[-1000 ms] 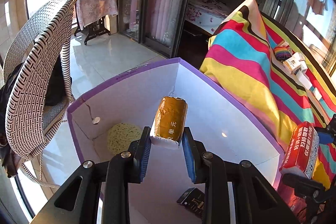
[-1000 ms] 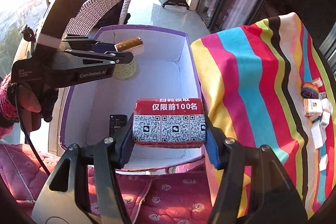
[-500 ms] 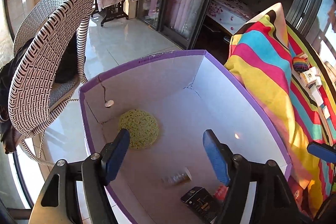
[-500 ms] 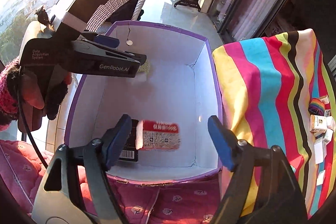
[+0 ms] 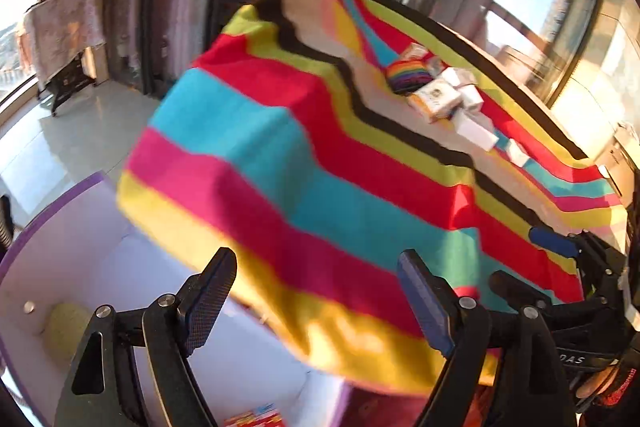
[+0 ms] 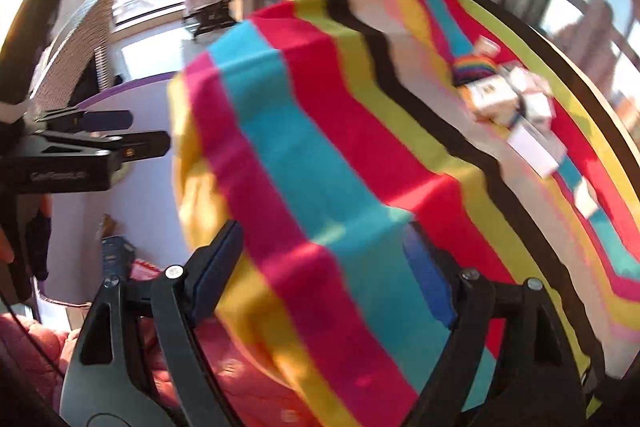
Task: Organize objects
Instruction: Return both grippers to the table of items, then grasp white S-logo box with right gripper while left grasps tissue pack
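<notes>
From the left wrist, the left gripper (image 5: 316, 301) hangs empty, its jaws opening with nothing between them, over the seam between the purple-rimmed box (image 5: 52, 205) and the striped cloth (image 5: 320, 167). What remains to sort is a huddle of small cartons (image 5: 440, 99) beside a rainbow-striped roll (image 5: 408, 77), well up the cloth near its far edge. The cartons look light and stiff — card that would likely crush under a hard squeeze — so a pinch across the short flat faces seems best. In the box's corner lies a pale round pad (image 5: 66, 323). The right gripper (image 5: 554, 247) shows at the right edge.

From the right wrist, the right gripper (image 6: 326, 269) is likewise empty, jaws opening over the cloth's near hanging edge. The cartons (image 6: 508, 99) lie touching one another (picking one may nudge the rest). The cloth between is bare, leaving open room; it is soft and draped, and could drag. The left gripper (image 6: 120, 131) hovers over the box (image 6: 132, 87).
</notes>
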### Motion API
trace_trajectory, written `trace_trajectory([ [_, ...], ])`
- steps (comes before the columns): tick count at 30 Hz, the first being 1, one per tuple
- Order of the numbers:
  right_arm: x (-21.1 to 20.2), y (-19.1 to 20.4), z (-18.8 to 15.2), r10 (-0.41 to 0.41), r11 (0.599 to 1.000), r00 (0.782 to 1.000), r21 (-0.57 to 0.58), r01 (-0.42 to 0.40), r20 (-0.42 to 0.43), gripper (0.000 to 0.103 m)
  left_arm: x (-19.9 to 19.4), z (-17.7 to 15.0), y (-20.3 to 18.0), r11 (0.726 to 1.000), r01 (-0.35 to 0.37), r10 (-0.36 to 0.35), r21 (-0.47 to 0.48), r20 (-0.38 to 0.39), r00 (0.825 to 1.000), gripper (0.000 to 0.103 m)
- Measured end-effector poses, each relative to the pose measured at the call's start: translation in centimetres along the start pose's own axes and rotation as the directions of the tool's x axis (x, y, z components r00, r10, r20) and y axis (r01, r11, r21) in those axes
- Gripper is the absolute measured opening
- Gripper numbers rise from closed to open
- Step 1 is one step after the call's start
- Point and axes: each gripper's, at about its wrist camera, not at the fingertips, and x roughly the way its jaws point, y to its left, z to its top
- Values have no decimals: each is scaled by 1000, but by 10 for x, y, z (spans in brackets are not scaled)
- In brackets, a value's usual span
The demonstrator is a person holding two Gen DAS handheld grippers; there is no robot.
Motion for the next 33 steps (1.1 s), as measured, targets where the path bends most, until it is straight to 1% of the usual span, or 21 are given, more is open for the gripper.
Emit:
trace_trajectory([
  [2, 10, -43, -6, -51, 994, 998, 96, 55, -38, 87, 28, 22, -38, 995, 48, -47, 84, -5, 999, 85],
  [4, 17, -82, -13, -89, 976, 994, 192, 100, -64, 87, 60, 44, -72, 985, 70, -67, 158, -24, 997, 85],
  [6, 18, -119, -24, -111, 951, 990, 280, 130, -82, 87, 94, 67, -96, 977, 90, -80, 193, -57, 995, 85],
  [8, 17, -142, -34, -125, 924, 989, 352, 147, -84, 87, 129, 88, -114, 970, 97, -80, 222, -84, 993, 85],
  [11, 9, -156, -43, -120, 908, 991, 397, 132, -56, 87, 180, 120, -132, 956, 77, -44, 284, -121, 992, 85],
  [14, 4, -156, -46, -106, 908, 994, 404, 113, -41, 87, 215, 147, -136, 944, 39, 1, 326, -119, 993, 85],
  [15, 4, -156, -47, -96, 909, 995, 404, 102, -36, 87, 222, 155, -136, 946, 55, -15, 321, -125, 992, 85],
  [16, 5, -156, -47, -84, 912, 996, 401, 90, -33, 87, 227, 162, -135, 948, 86, -46, 305, -136, 990, 85],
  [18, 7, -156, -46, -73, 913, 997, 401, 79, -29, 87, 237, 171, -134, 949, 146, -102, 279, -167, 981, 85],
  [19, 8, -157, -46, -68, 913, 997, 402, 73, -28, 87, 241, 173, -134, 947, 166, -120, 274, -178, 977, 86],
  [20, 11, -157, -45, -61, 912, 998, 404, 67, -29, 87, 241, 173, -135, 944, 181, -137, 276, -171, 976, 85],
  [21, 14, -158, -44, -52, 911, 998, 408, 60, -30, 87, 240, 172, -135, 941, 204, -162, 270, -168, 972, 80],
  [22, 16, -159, -44, -44, 910, 999, 411, 53, -31, 87, 236, 170, -134, 937, 228, -191, 264, -158, 969, 69],
  [24, 22, -163, -41, -35, 913, 999, 405, 47, -37, 87, 222, 163, -132, 937, 247, -219, 246, -137, 966, 59],
  [25, 23, -167, -39, -42, 914, 998, 401, 54, -38, 87, 213, 157, -133, 938, 239, -210, 252, -136, 968, 58],
  [26, 25, -172, -37, -57, 914, 998, 400, 68, -40, 87, 202, 149, -134, 938, 215, -184, 272, -135, 974, 56],
  [28, 32, -185, -32, -81, 913, 996, 398, 93, -47, 87, 182, 132, -137, 934, 144, -108, 328, -127, 986, 56],
  [29, 40, -192, -27, -86, 913, 995, 395, 102, -57, 87, 173, 123, -136, 931, 118, -79, 346, -125, 989, 55],
  [31, 60, -204, -15, -80, 919, 994, 380, 104, -78, 87, 159, 109, -129, 931, 64, -21, 358, -122, 992, 55],
  [33, 83, -215, 0, -63, 931, 993, 353, 94, -97, 87, 147, 99, -122, 930, 57, -7, 362, -139, 990, 55],
])
